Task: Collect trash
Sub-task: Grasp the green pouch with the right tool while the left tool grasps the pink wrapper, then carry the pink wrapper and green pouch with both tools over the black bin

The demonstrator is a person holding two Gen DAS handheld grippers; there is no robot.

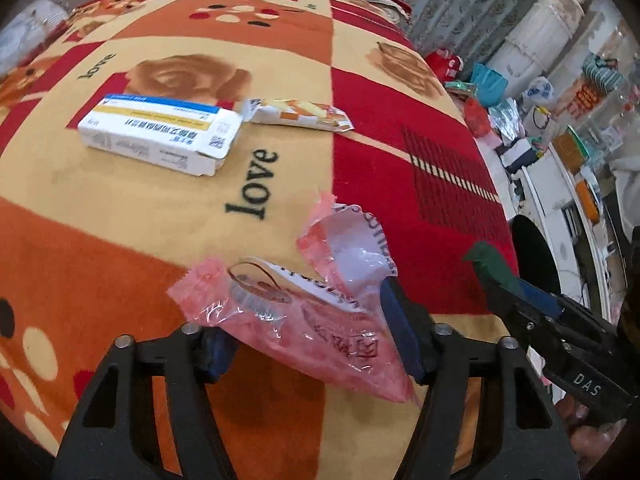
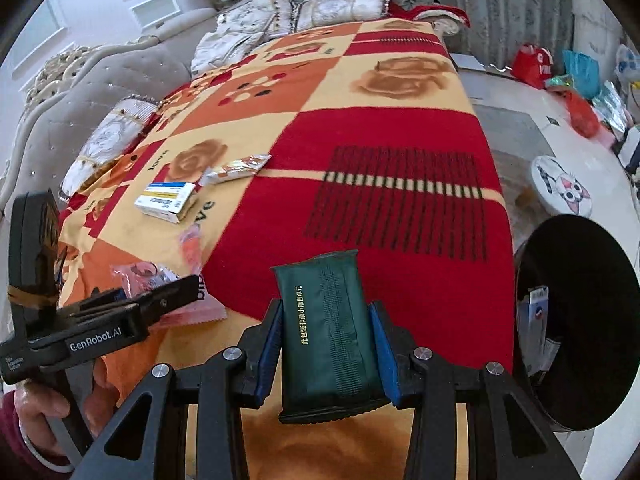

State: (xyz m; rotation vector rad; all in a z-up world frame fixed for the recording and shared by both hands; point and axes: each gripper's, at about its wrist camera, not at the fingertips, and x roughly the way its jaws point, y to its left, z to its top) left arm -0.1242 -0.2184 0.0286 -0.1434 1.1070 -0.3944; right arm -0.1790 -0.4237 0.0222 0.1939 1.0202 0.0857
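My left gripper is wide open around a torn pink plastic wrapper lying on the patterned blanket; the wrapper lies between its blue pads. My right gripper is shut on a dark green tissue packet, held over the blanket's near edge. It shows at the right of the left wrist view. A white medicine box and an orange-white snack wrapper lie farther back on the blanket. A black trash bin stands to the right of the bed.
Pillows lie at the head of the bed. A white side table at the right holds bags and clutter. A round cat-face stool stands near the bin. A padded sofa back runs along the left.
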